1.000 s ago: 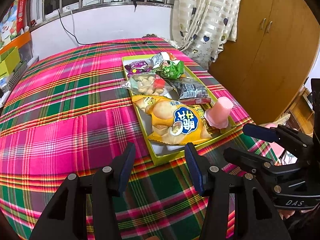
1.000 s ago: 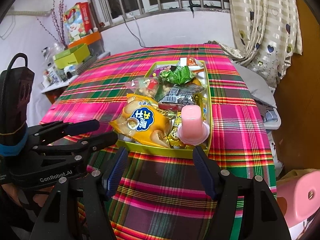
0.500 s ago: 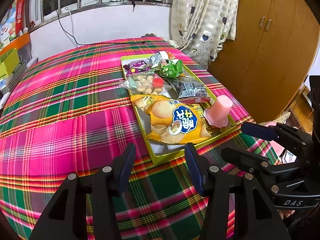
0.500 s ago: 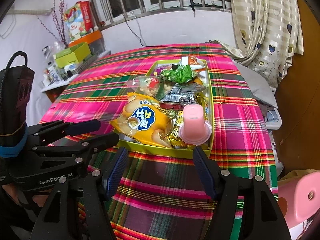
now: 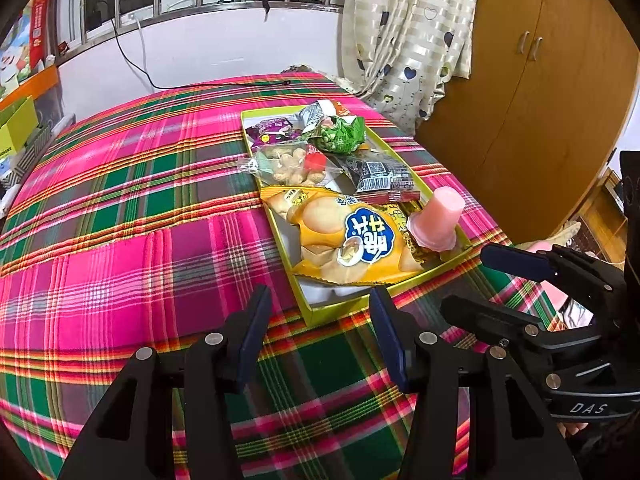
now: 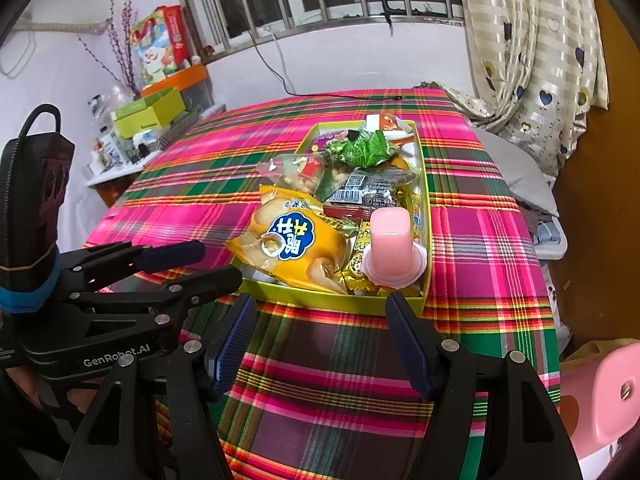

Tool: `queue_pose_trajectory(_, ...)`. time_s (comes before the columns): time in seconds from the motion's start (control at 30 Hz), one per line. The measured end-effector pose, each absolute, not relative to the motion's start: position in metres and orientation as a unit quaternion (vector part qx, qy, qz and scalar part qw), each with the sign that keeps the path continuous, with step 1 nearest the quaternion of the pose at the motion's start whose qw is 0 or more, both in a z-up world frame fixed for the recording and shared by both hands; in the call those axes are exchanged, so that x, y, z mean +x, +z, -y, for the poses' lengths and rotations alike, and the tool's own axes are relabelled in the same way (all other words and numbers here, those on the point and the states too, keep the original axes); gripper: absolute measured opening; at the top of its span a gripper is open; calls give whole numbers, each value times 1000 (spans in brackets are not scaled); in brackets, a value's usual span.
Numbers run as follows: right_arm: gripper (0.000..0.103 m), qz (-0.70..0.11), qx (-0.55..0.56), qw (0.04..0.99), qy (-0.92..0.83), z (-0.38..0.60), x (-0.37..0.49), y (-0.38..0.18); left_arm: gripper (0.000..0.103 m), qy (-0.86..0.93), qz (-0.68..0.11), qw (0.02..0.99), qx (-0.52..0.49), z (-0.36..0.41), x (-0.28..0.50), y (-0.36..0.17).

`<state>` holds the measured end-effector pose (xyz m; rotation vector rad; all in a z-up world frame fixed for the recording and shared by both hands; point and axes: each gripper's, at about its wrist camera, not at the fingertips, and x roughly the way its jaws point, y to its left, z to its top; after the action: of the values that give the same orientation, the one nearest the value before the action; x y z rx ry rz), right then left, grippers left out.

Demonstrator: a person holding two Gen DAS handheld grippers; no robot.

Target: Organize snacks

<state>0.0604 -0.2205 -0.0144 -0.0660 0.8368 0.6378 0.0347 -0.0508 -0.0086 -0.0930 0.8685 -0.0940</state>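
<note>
Over the past second little has changed: your left gripper [image 5: 318, 316] and right gripper [image 6: 320, 322] stay spread and empty just short of the green tray [image 6: 332, 300], where the snacks, yellow bag [image 6: 296, 246] and pink jelly cup [image 6: 390, 244], already lie gathered.

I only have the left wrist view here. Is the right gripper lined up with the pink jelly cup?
Observer: Not quite. In its own camera the right gripper is open, and the pink jelly cup sits off toward its right finger, beyond the near wall of the tray.
Operator: What's under the cup?
Observer: Gold-wrapped snacks, tucked against its base.
Operator: Anything past the table's right edge?
Observer: Grey bedding lies alongside that edge, further back.
</note>
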Motion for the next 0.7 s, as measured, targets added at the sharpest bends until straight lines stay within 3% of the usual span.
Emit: queue_pose_trajectory(0.7, 67, -400, -52, 861, 310, 213, 56, -18, 52, -45, -420, 905, -44, 52, 31, -8)
